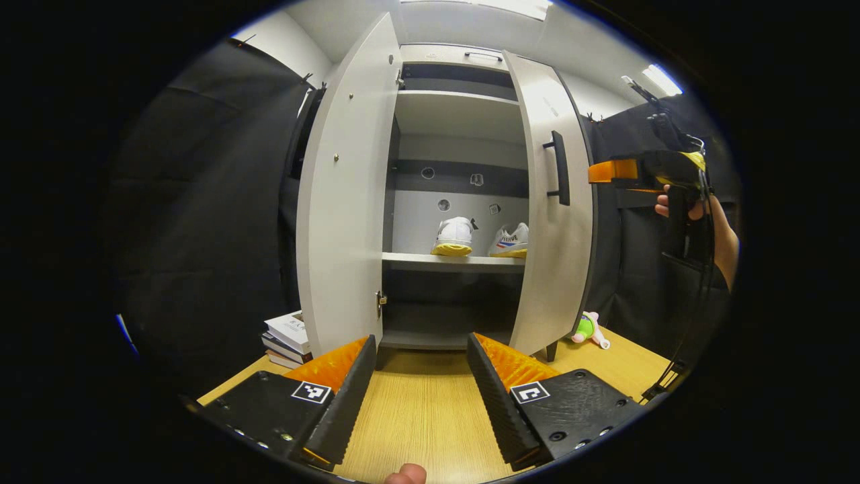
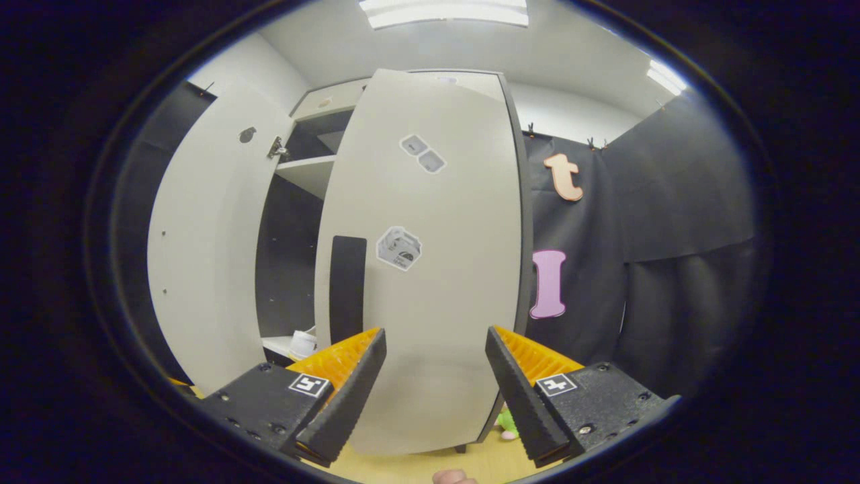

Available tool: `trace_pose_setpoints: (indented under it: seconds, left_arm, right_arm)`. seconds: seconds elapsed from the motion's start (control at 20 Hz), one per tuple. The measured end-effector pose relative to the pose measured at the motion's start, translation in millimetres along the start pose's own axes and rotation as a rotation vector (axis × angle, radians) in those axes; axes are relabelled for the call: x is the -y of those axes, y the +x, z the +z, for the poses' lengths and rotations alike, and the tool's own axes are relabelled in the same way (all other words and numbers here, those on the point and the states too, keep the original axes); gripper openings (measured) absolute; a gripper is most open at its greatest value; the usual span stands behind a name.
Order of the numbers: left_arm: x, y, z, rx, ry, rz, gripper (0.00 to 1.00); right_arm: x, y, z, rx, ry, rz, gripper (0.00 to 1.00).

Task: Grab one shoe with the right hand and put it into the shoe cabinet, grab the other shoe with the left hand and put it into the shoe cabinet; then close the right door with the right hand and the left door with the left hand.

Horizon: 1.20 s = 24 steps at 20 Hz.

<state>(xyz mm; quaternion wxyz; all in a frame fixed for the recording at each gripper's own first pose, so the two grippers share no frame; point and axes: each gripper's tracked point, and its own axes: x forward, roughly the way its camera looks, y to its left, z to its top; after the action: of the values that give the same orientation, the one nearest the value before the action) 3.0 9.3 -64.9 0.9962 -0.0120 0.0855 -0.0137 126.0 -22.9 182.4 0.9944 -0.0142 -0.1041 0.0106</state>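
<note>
The shoe cabinet [image 1: 457, 114] fills the middle of the left gripper view, tall and pale grey, standing on a wooden table [image 1: 416, 417]. Both doors are open. The left door [image 1: 342, 195] swings out toward the camera on the left of the frame, its inner face showing. The right door [image 1: 554, 222] stands partly open on the right of the frame, its black handle [image 1: 559, 168] facing outward. In the right gripper view the right door [image 2: 430, 269] takes up the centre of the frame, seen from outside, with the left door [image 2: 201, 255] at the left.

Inside, on the middle shelf [image 1: 450, 261], two white shoes with yellow soles sit side by side: the left shoe [image 1: 453, 236] with its heel toward the camera, the right shoe [image 1: 509, 242] just beside it, partly hidden by the right door's edge.

The left gripper [image 1: 420, 383] sits at the bottom of its view, fingers spread wide, holding nothing, above the table in front of the cabinet. The right gripper [image 2: 435, 380] is likewise spread wide and empty, pointing at the outside of the right door; whether it touches the door I cannot tell. In the left gripper view it appears at the right edge [image 1: 635, 171], held by a hand [image 1: 699, 212].

A stack of books [image 1: 287, 336] lies at the lower left, beside the left door, and a small green toy [image 1: 586, 329] lies at the lower right.
</note>
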Motion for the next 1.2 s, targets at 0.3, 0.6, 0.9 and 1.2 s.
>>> trace_pose_setpoints:
  seconds: [0.3, 0.6, 0.9, 1.2]
  left_arm:
    - [13.2, -1.9, 2.1, 0.005, 0.011, -0.027, 0.82]
    - [24.7, -5.3, 3.0, 0.006, 0.013, -0.049, 0.82]
    - [34.5, -7.7, 5.1, 0.013, 0.018, -0.069, 0.82]
    - [34.5, -10.0, 30.3, 0.065, 0.028, -0.067, 0.82]
  right_arm:
    - [6.9, -60.9, -43.3, 0.028, -0.022, -0.098, 0.97]
    - [-5.3, -112.3, -124.8, -0.092, -0.008, -0.126, 0.97]
    - [-6.8, -136.8, -195.4, -0.212, 0.037, -0.124, 0.97]
    - [-2.9, -139.2, -207.6, -0.254, 0.036, -0.120, 0.97]
